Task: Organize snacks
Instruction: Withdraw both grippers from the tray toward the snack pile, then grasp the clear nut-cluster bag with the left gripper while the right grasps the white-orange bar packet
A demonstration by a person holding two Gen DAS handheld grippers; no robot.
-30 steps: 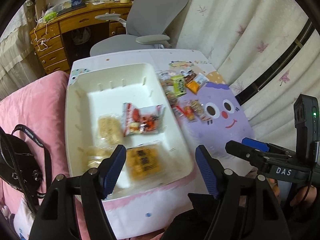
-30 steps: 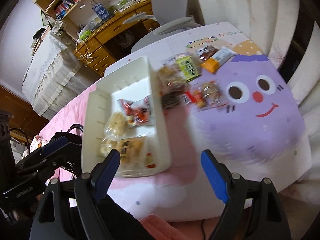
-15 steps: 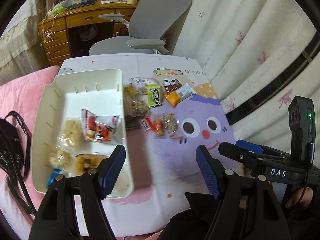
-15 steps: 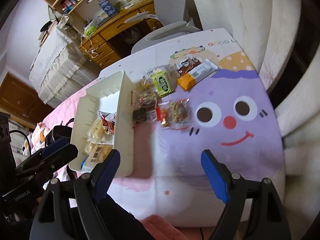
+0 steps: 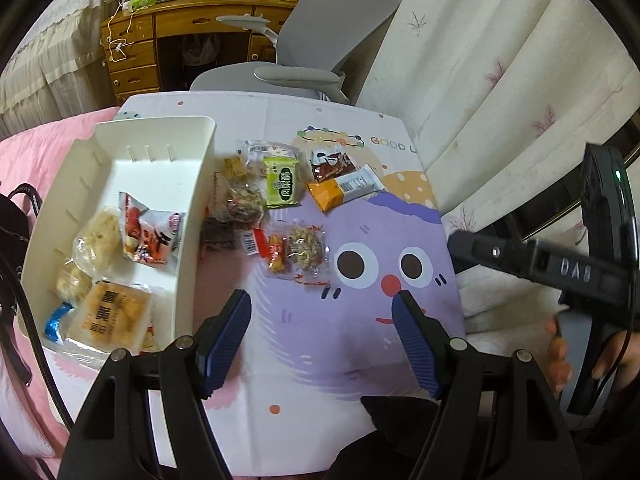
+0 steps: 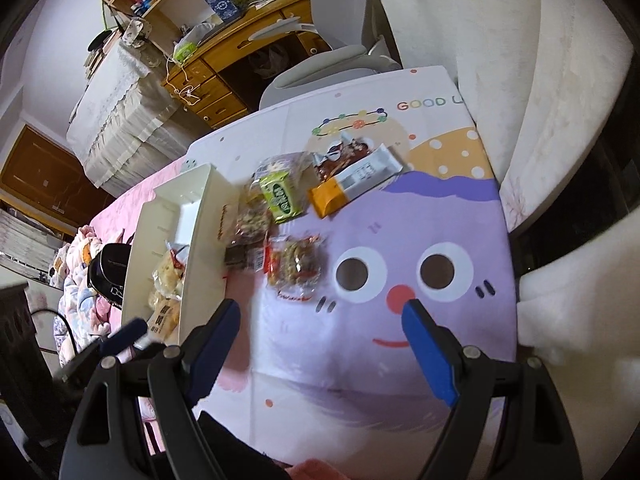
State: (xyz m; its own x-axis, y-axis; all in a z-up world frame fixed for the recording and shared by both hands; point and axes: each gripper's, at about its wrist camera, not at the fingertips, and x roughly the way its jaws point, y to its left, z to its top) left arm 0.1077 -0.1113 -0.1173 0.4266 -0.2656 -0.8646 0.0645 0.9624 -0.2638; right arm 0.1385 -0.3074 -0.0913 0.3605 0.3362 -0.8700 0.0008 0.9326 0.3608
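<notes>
A white bin sits at the table's left side and holds several snack packets, among them a red and white one and an orange cracker pack. Loose snacks lie to its right: a green packet, an orange and white bar, a brown packet and a nut cluster pack. My left gripper hangs open above the purple face mat, nearer than the snacks. My right gripper is open too, empty, over the same mat.
A grey office chair stands behind the table, with a wooden desk further back. Curtains hang along the right. Pink bedding and a black bag strap lie to the left. A hand holds the other gripper at right.
Both grippers have swung to the right, from above the white bin to above the purple face on the mat. Their jaws have stayed open and empty.
</notes>
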